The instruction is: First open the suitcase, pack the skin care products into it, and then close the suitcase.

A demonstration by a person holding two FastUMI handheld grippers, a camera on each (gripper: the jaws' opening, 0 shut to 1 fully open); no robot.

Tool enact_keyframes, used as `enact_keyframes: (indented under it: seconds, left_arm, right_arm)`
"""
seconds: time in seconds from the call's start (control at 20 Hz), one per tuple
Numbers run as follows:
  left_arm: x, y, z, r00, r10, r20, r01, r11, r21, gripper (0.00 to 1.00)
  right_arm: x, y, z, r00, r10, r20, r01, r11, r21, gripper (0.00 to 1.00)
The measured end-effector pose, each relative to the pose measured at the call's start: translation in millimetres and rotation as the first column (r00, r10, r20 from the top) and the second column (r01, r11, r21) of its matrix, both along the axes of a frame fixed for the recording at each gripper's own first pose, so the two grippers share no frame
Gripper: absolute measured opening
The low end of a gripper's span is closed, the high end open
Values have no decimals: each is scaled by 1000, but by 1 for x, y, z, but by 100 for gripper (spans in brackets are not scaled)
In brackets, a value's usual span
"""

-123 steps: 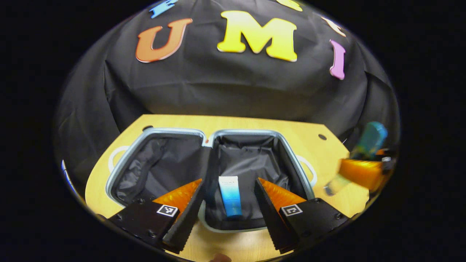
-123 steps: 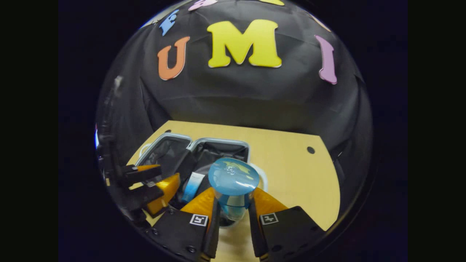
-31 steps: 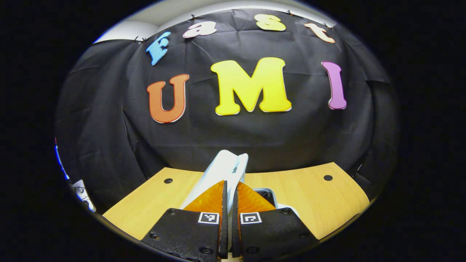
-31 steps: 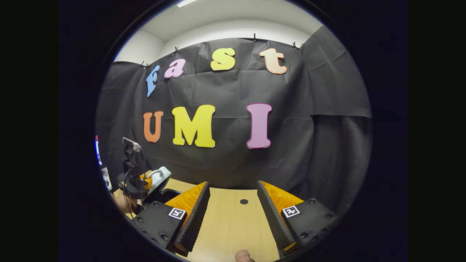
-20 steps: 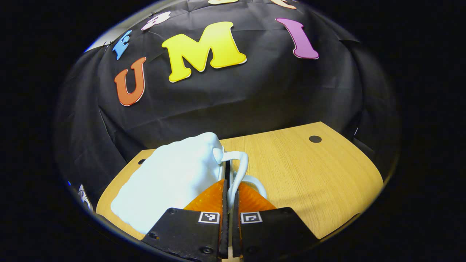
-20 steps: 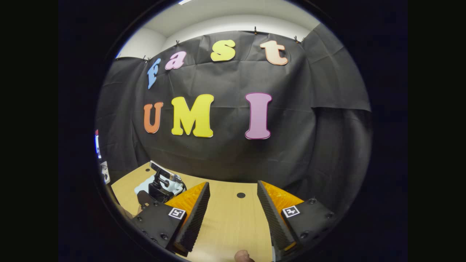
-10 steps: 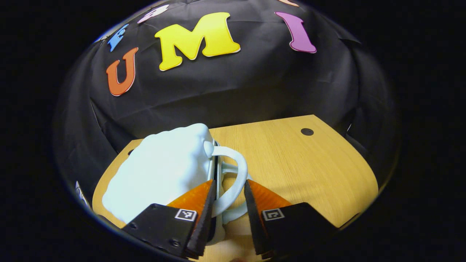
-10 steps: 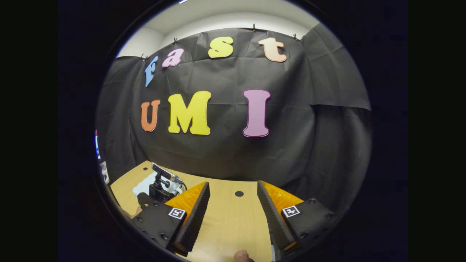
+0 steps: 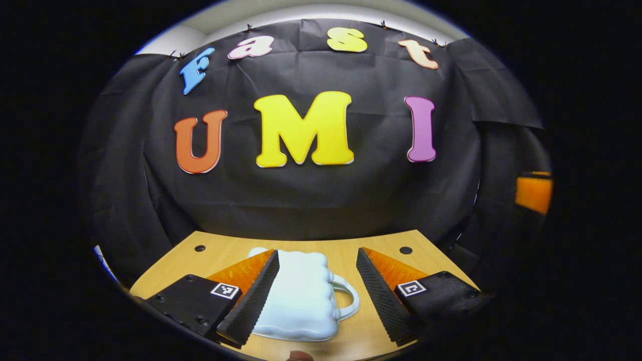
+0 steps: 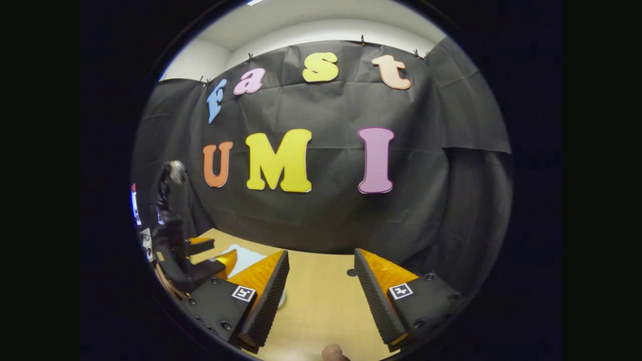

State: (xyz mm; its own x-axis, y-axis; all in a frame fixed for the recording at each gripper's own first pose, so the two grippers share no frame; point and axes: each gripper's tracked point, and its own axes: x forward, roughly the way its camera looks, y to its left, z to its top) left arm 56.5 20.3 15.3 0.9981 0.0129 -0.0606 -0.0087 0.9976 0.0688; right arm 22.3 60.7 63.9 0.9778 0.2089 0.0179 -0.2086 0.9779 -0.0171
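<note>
The pale blue-white suitcase (image 9: 300, 296) lies shut and flat on the wooden table (image 9: 381, 255), its loop handle (image 9: 347, 300) pointing right. My left gripper (image 9: 316, 293) hangs open above and in front of it, fingers wide apart and touching nothing. In the right gripper view, my right gripper (image 10: 321, 291) stands open over bare table with nothing between its fingers. A strip of the suitcase (image 10: 244, 259) shows there at lower left, with the left gripper (image 10: 208, 255) over it. The skin care products are hidden.
The wooden table (image 10: 321, 301) has small round holes near its back corners (image 9: 405, 249). The black cloth wall rises right behind its far edge. A fingertip (image 10: 333, 353) shows at the bottom edge of the right gripper view.
My left gripper swung the lid down shut by the handle, let go, opened wide and drew back and up. The right gripper stayed open and barely moved.
</note>
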Motion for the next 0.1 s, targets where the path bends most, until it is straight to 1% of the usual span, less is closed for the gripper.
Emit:
enact_keyframes:
  seconds: [0.1]
  left_arm:
    - [-23,22,15,1000,25,3,-25,1000,-16,98]
  right_arm:
    - [-1,26,-6,1000,18,-6,-18,1000,-4,78]
